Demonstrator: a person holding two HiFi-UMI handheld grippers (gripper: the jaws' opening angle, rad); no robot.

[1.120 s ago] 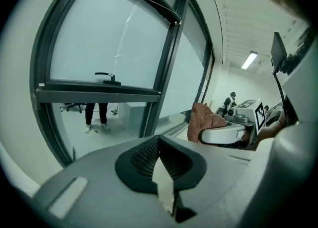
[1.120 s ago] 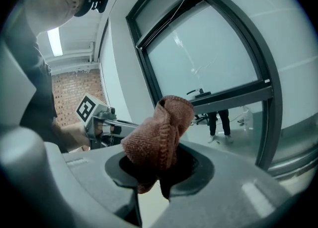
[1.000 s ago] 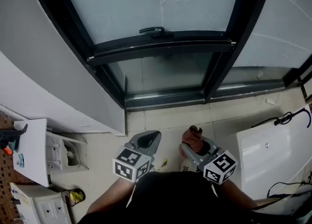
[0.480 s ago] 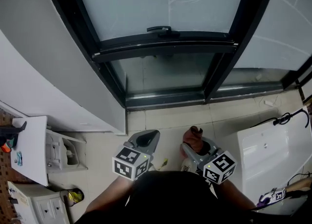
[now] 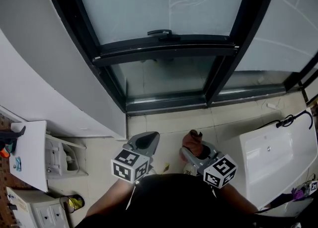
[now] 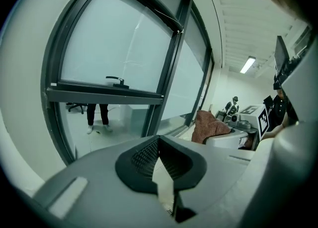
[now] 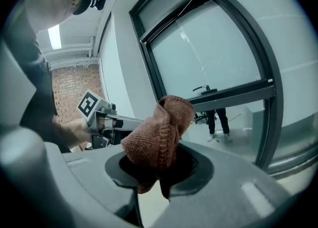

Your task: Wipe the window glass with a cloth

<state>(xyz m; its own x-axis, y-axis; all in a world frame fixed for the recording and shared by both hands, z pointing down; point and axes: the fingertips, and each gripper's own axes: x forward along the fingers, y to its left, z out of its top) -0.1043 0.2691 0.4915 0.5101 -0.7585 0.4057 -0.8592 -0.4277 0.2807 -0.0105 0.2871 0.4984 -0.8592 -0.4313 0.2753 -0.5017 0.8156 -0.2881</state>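
Both grippers sit low in the head view, close to the person's dark torso, above the pale tiled floor (image 5: 164, 120) and well apart from the window. The left gripper (image 5: 148, 141) has its jaws drawn narrow, tips meeting, with nothing between them. Its own view shows only a sliver of floor through the wedge behind the tips. The right gripper (image 5: 198, 150) is clamped on a rust-brown knitted cloth (image 5: 192, 141). The cloth bunches up out of the jaws in a crumpled lump, and a short end hangs below the pads in the right gripper view. The two grippers are side by side, near each other but not touching.

The cloth is clear of the window glass (image 5: 159, 3), a frosted upper pane set in a black frame (image 5: 79, 38). A black handle (image 5: 160, 33) sits on the horizontal bar. Below the bar is a clear lower pane (image 5: 164, 75), and through it the right gripper view shows a standing person's legs (image 7: 217, 118). A white cabinet (image 5: 271, 155) stands at the right, with a black cable (image 5: 293, 119) lying across its top.
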